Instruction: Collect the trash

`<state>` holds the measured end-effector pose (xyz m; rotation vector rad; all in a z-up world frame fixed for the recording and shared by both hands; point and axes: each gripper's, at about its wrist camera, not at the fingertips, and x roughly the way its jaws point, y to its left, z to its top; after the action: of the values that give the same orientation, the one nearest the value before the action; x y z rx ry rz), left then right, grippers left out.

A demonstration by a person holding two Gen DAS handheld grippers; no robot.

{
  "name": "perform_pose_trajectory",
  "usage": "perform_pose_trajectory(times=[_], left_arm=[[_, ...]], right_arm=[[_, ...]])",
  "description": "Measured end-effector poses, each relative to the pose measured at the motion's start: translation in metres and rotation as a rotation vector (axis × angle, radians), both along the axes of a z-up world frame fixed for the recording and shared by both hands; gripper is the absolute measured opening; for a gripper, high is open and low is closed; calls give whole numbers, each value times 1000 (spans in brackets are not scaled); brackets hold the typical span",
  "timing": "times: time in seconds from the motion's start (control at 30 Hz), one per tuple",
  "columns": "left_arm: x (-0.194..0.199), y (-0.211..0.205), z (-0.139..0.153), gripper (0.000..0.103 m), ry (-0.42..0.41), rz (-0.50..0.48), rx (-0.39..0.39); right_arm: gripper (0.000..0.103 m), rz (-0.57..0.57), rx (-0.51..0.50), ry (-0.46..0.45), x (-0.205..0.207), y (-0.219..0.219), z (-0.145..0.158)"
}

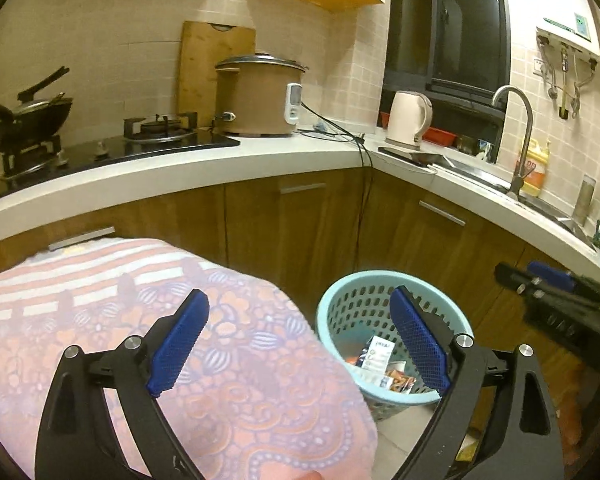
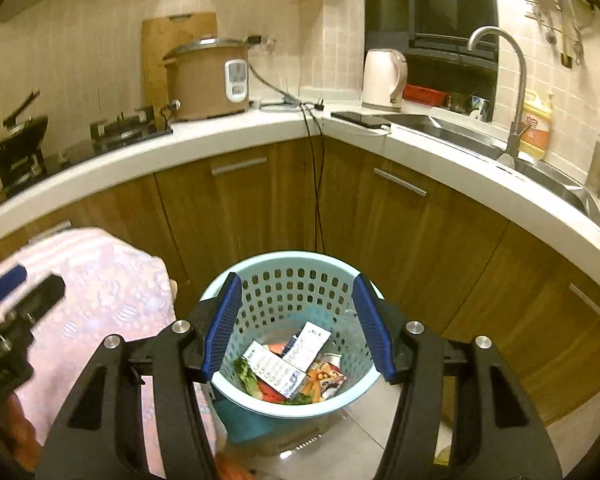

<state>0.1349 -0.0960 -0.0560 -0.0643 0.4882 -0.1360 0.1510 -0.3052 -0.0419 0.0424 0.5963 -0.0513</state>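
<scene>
A light blue perforated basket (image 2: 284, 276) stands on the floor by the corner cabinets and holds several wrappers and scraps (image 2: 292, 364). My right gripper (image 2: 298, 326) is open and empty above the basket's mouth. My left gripper (image 1: 300, 344) is open and empty, over the edge of a table with a pink patterned cloth (image 1: 112, 320), with the basket (image 1: 356, 292) to its right. The wrappers (image 1: 380, 354) show inside. The right gripper (image 1: 556, 284) shows at the right edge; the left gripper (image 2: 16, 292) shows at the left edge of the right wrist view.
A white L-shaped counter (image 1: 260, 156) carries a gas stove (image 1: 160, 128), a rice cooker (image 1: 260, 96), a kettle (image 1: 408, 120) and a sink with tap (image 1: 516, 136). Wooden cabinets (image 2: 380, 220) stand behind the basket. A cable (image 2: 318, 184) hangs down them. The cloth (image 2: 100, 300) lies left of the basket.
</scene>
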Motion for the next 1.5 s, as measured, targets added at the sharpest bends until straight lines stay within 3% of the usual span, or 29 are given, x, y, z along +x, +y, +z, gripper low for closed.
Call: perform_pose_trajectory(times=[0.43,0.63,1.1,1.5], left_arm=[[-15,7,-7,90,-83,43,29],[-21,7,-9,95,-83,53,29],[-23,10,-11,95,-68,64,22],[-22,14,-12,95,-56,74,7]], right_arm=[[58,-33,-14,-87,-31,5,22],[59,-60,0,-85,-41,1,10],[59,-61,12,-44,-36,0,-19],[59,-43,16,-34,-35,2,-27]])
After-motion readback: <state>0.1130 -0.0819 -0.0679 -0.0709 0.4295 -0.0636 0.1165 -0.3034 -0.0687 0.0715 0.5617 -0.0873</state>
